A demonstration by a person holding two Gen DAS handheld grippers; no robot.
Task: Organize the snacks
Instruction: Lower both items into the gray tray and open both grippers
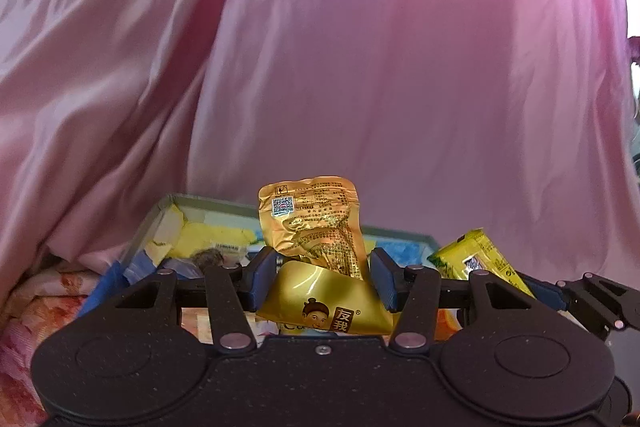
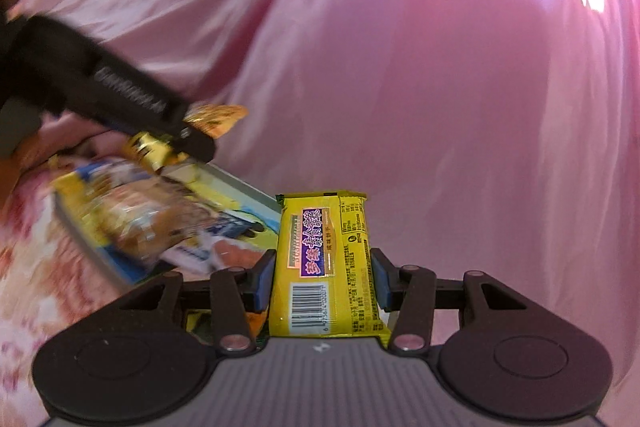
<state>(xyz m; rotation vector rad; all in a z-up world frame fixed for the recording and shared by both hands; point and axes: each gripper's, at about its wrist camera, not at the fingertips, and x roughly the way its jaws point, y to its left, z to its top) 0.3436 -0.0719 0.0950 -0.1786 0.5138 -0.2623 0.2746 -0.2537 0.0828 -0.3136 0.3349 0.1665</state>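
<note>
Snacks: two packets are off the surface, one in each gripper, both carried above a shallow tray (image 1: 400,234) that already holds other packets.
Gold pouch (image 1: 316,247): crumpled foil, standing up out of the left gripper (image 1: 323,279); the blue pads (image 1: 264,277) press its lower half from both sides, so it folds at the waist and its printed back tips toward the tray.
Yellow bar (image 2: 326,267): a long flat pack held lengthwise in the right gripper (image 2: 323,281), pads clamped on its two long edges, barcode end nearest the camera. Gripping the edges keeps the pack flat and stiff for laying down.
Tray: lies on flowered bedding (image 1: 28,307) in front of a pink curtain (image 1: 360,67); its contents are a loose heap, blurred in the right wrist view, so probably mixed wrappers.
Grippers together: they travel side by side, each seen at the edge of the other's view.
Judgement: both packets look bound for the tray, the step being carry rather than release.
</note>
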